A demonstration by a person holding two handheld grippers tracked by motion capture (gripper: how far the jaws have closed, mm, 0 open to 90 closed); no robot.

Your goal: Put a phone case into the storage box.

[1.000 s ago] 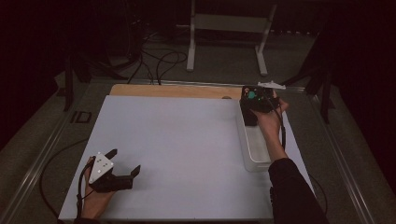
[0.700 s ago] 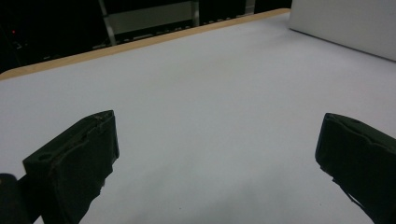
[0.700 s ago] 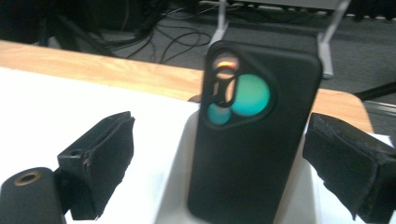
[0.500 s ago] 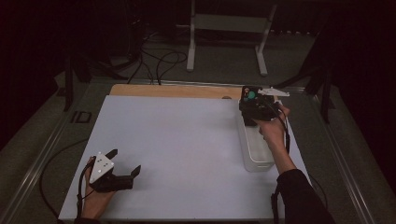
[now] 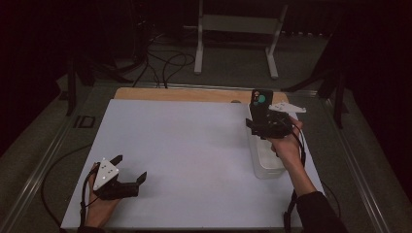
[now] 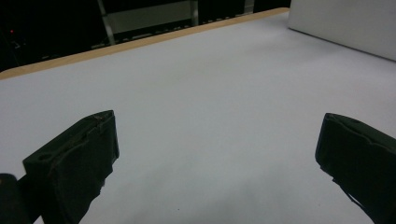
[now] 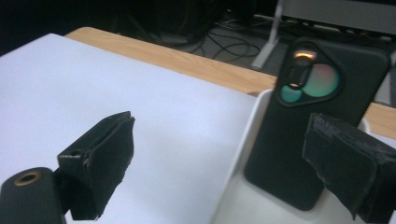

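Count on inspection: two handheld grippers, the left gripper (image 5: 127,171) and the right gripper (image 5: 257,127), each with two black jaws and one grey three-cornered plate on top. One black phone (image 5: 261,104), bearing one camera cluster with two round lenses seen in the right gripper view. One clear plastic tray (image 5: 267,165). One white table sheet (image 5: 194,145). One white frame stand (image 5: 238,24) beyond the table.

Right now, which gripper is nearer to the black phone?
Right. The right gripper is at the phone in the tray, jaws open beside it; the left gripper rests far across the table.
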